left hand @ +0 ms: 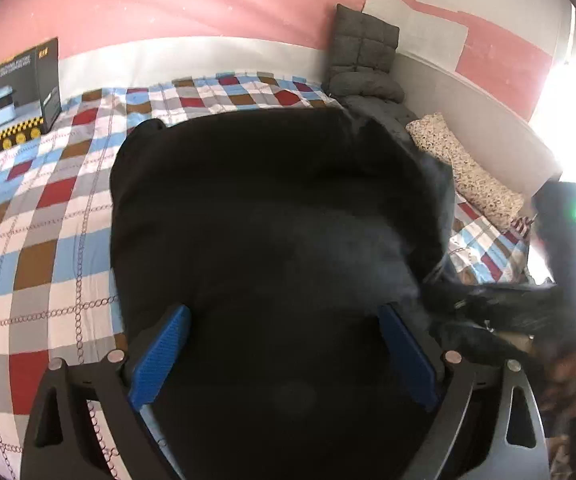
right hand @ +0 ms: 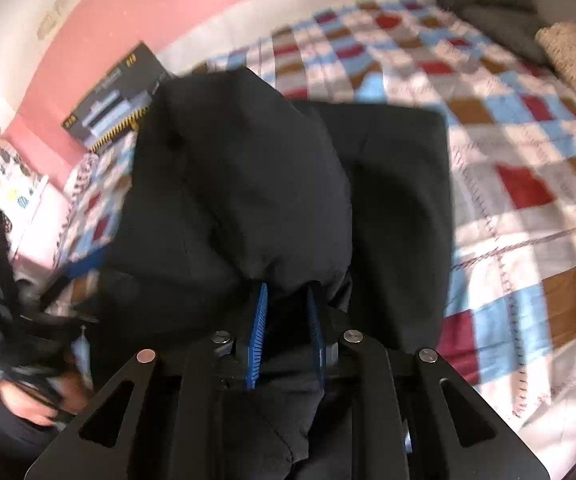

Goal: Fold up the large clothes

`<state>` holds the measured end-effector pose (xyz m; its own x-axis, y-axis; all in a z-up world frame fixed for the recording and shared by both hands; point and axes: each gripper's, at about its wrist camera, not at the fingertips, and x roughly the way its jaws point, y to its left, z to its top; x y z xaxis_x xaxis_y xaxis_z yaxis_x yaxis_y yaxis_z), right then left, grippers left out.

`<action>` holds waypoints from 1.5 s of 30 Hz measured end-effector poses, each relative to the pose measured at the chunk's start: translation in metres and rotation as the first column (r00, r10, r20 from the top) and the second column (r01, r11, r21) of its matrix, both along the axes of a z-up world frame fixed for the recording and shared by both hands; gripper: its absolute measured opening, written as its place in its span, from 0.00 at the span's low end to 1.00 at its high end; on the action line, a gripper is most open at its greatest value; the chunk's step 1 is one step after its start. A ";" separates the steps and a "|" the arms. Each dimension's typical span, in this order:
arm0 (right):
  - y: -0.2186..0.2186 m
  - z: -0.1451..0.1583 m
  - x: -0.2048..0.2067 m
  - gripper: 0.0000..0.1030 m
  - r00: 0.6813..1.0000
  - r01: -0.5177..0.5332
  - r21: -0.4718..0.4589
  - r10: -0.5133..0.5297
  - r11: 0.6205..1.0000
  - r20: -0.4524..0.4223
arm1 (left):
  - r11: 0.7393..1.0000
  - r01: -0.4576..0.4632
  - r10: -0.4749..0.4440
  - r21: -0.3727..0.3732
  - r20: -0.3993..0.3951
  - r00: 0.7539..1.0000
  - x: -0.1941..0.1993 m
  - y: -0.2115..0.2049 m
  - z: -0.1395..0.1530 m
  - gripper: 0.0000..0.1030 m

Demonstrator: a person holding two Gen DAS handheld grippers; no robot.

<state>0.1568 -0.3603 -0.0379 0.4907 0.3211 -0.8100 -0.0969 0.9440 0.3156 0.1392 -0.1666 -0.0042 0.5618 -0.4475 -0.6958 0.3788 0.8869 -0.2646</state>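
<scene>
- The black garment [left hand: 271,208] lay on the checked bedspread [left hand: 47,200], under and between the left gripper [left hand: 283,316], whose jaws were spread wide, touching nothing
- The right gripper [right hand: 285,292] pinched a raised fold of that garment

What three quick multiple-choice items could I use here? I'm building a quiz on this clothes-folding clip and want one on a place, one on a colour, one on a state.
1. Where does the dark printed box stand?
A. on the checked bedspread by the pink wall
B. on the floor
C. on the garment

2. What colour is the garment?
A. red
B. black
C. white

3. How is the right hand-held gripper?
A. wide open, empty
B. closed on a fold of the garment
C. holding the box

Answers: 1 A, the box sits on the bedspread at the wall. 2 B, the cloth is black. 3 B, its blue pads pinch bunched fabric.
</scene>
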 end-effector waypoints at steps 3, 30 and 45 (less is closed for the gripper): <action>-0.002 -0.010 -0.001 0.20 1.000 0.000 -0.013 0.000 1.000 0.001 | 0.996 -0.052 0.049 -0.077 -0.042 0.998 -0.002 0.024 -0.002 0.92; -0.030 -0.002 -0.018 0.87 0.986 0.168 -0.060 -0.167 0.984 0.021 | 0.976 -0.132 0.107 -0.170 -0.146 0.983 -0.006 0.060 -0.023 0.93; -0.071 -0.073 0.018 0.98 0.990 0.025 0.400 0.033 0.916 -0.135 | 0.900 -0.072 -0.056 -0.429 -0.277 0.959 0.026 0.087 -0.076 1.00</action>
